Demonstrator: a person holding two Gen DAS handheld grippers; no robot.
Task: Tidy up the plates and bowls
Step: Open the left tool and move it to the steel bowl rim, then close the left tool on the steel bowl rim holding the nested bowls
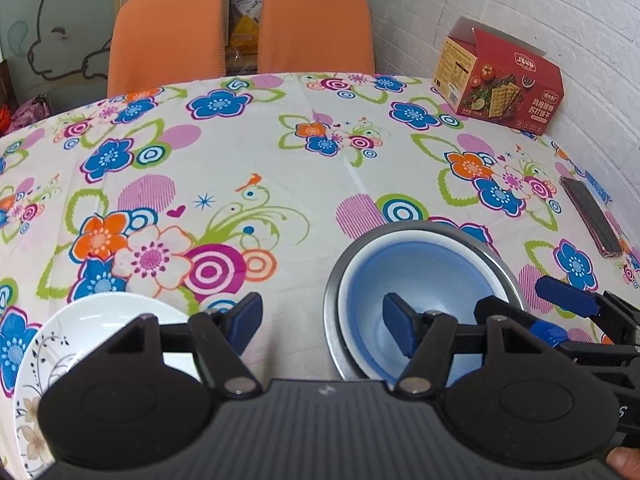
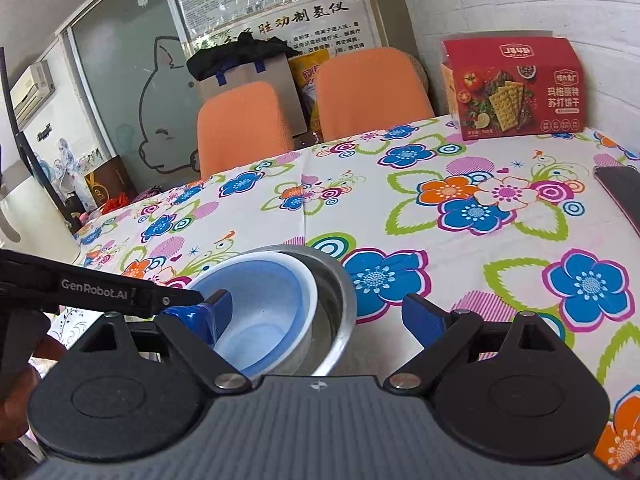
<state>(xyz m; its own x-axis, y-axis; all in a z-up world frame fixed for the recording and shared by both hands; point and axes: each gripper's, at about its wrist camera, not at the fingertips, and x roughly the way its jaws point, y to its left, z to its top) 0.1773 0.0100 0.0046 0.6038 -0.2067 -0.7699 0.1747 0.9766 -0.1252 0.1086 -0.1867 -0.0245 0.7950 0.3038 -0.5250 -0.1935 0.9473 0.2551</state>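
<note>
1. The left gripper has its jaws spread wide and holds nothing — one blue pad sits over the inner edge of the white plate, the other hangs above the blue bowl.
2. The right gripper is spread wide too and empty; its left pad reaches over the blue bowl, its right pad is over bare tablecloth.
3. The blue bowl sits nested inside a metal bowl, which rests on the floral cloth near the front edge of the table.
4. The white plate, with dark sprig and pale flower decoration on its rim, lies flat on the cloth to the left of the nested bowls, apart from them.
5. In the left wrist view the right gripper's blue fingertip shows just right of the metal bowl.
6. Farther back — a red cracker box stands near the white brick wall, a dark phone lies at the right edge, and two orange chairs stand behind the table.
</note>
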